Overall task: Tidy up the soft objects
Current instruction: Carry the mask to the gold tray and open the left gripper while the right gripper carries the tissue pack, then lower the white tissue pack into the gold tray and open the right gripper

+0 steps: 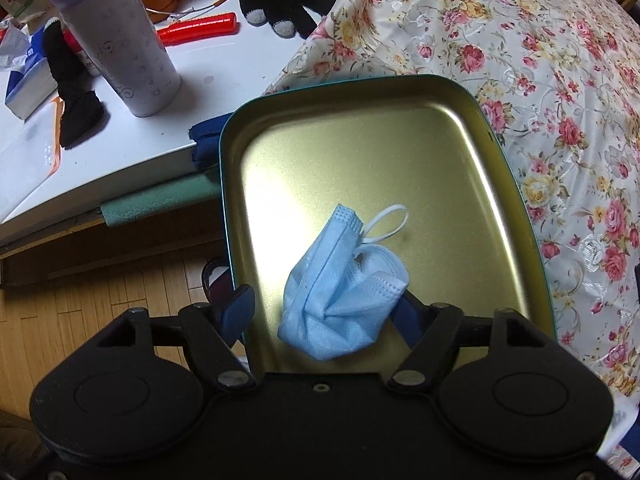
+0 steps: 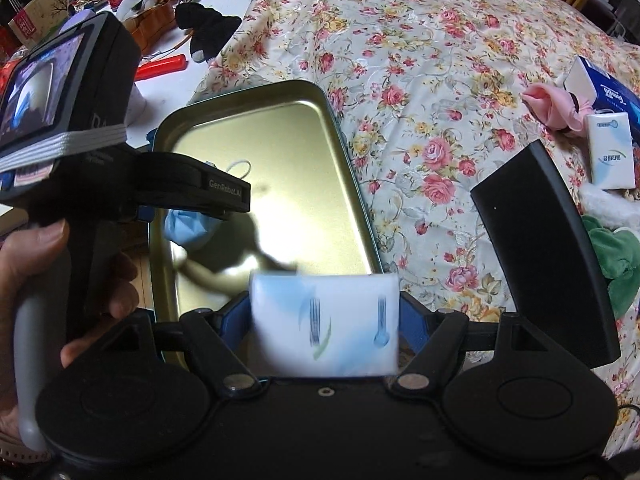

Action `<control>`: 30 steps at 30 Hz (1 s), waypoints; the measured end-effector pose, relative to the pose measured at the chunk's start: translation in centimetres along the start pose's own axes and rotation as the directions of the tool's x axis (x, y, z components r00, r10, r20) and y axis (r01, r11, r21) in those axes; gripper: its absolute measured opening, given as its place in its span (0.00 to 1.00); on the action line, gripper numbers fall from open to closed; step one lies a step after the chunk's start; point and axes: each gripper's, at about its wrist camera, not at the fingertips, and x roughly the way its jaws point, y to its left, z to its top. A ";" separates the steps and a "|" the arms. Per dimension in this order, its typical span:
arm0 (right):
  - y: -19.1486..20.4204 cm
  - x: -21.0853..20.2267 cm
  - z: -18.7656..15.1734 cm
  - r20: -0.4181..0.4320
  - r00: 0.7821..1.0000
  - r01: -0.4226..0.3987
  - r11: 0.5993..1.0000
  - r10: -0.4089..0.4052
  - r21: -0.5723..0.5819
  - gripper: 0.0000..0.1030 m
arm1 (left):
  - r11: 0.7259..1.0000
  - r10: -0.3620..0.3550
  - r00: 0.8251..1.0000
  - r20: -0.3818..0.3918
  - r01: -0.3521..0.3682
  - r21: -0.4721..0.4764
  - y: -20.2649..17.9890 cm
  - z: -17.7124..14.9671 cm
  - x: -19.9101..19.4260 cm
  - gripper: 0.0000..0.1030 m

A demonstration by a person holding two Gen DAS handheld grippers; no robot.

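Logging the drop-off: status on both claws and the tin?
Left claw open, crumpled blue face mask between fingers over gold metal tin. Right claw shut on white tissue pack at tin's edge. Nothing blocking.

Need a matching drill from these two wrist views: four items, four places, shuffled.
1 face mask
2 tissue pack
3 tumbler
4 black lid

a between the right gripper's fingers
b on the white table
c on the floral cloth
d over the tin tray, between the left gripper's fingers

Pairs: 1-d, 2-a, 3-b, 4-c
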 end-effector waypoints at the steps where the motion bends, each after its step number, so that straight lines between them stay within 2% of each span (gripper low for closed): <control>1: -0.1 0.1 0.0 -0.004 1.000 -0.002 1.000 0.002 0.003 0.72 | 1.000 -0.005 1.000 -0.004 0.004 -0.004 0.0 0.0 0.1 0.67; 11: -0.9 -0.3 -0.2 0.006 1.000 0.003 1.000 -0.003 0.018 0.72 | 1.000 0.009 1.000 0.003 -0.009 -0.004 -0.1 0.1 0.1 0.67; 22: -0.9 -0.1 -0.6 -0.026 1.000 0.008 1.000 -0.008 0.013 0.73 | 1.000 0.024 1.000 -0.012 -0.024 0.009 -0.4 0.0 0.3 0.68; 26: -1.0 -0.1 -0.7 -0.039 0.999 0.009 1.000 -0.008 0.021 0.74 | 1.000 0.007 1.000 -0.027 -0.007 0.015 -0.4 0.0 0.3 0.68; 30: -1.0 -0.1 -0.8 -0.050 0.999 0.010 1.000 -0.008 0.028 0.76 | 1.000 0.000 0.999 -0.032 0.001 0.012 -0.4 -0.1 0.3 0.76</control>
